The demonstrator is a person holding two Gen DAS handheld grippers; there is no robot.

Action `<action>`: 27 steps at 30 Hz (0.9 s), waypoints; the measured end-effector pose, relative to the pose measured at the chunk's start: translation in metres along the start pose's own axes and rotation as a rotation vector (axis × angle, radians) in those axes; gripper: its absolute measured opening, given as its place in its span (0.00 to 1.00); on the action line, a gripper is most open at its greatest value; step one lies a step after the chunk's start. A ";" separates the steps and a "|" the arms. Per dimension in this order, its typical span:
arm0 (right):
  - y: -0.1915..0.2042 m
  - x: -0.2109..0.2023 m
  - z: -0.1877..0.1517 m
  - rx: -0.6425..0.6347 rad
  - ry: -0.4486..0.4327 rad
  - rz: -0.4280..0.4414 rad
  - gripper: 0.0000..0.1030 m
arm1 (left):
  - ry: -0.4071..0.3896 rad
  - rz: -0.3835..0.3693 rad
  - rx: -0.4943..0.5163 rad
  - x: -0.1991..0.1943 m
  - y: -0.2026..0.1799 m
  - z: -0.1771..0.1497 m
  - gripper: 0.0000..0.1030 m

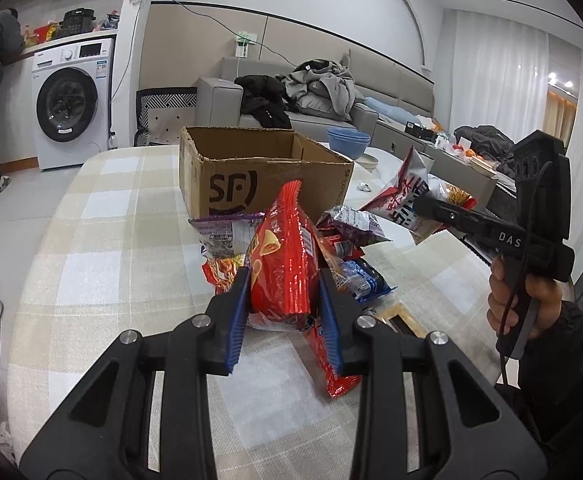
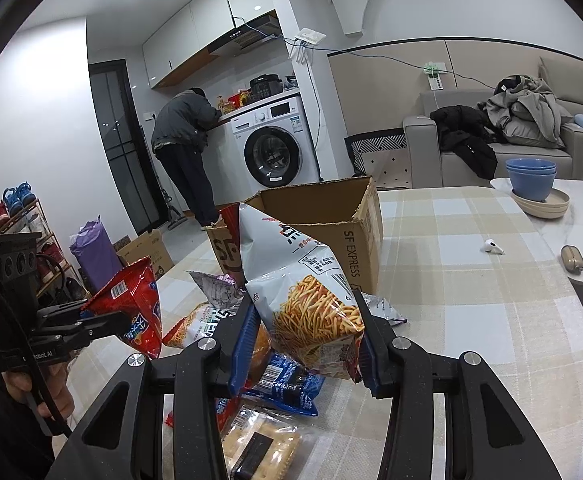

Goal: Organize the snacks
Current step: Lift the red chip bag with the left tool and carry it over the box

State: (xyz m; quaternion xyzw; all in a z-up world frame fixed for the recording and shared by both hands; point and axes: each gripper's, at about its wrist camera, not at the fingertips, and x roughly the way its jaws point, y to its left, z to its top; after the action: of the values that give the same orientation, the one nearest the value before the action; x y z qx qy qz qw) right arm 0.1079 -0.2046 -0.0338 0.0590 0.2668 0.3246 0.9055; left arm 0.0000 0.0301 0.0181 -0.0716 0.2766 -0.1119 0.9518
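Cardboard box [image 1: 267, 176] stands open-topped on the bench just beyond both claws, the left claw [image 1: 285, 300] clamped on an upright red snack bag [image 1: 283, 256], the right claw [image 2: 307, 344] clamped on a white noodle-snack bag [image 2: 307, 292] nearer its rim.

On the table [image 2: 471, 288] before you the open cardboard box [image 1: 259, 172] stands behind the pile of snack packets [image 1: 343, 248], with the stacked bowls [image 2: 531, 180] to its right and the sofa [image 1: 371, 116] beyond.
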 end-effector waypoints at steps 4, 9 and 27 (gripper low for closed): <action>0.001 0.000 0.002 0.004 -0.007 -0.001 0.43 | -0.015 0.022 -0.015 0.001 0.002 0.008 0.28; 0.003 0.002 0.009 0.006 -0.016 0.003 0.43 | -0.041 0.036 -0.046 0.005 0.006 0.022 0.28; 0.001 0.023 0.052 0.036 -0.029 -0.002 0.43 | -0.087 0.117 -0.087 0.014 0.011 0.081 0.29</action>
State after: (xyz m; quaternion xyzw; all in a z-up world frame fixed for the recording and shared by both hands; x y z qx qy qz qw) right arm 0.1496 -0.1860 0.0008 0.0798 0.2595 0.3180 0.9084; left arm 0.0572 0.0434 0.0766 -0.1016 0.2436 -0.0409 0.9637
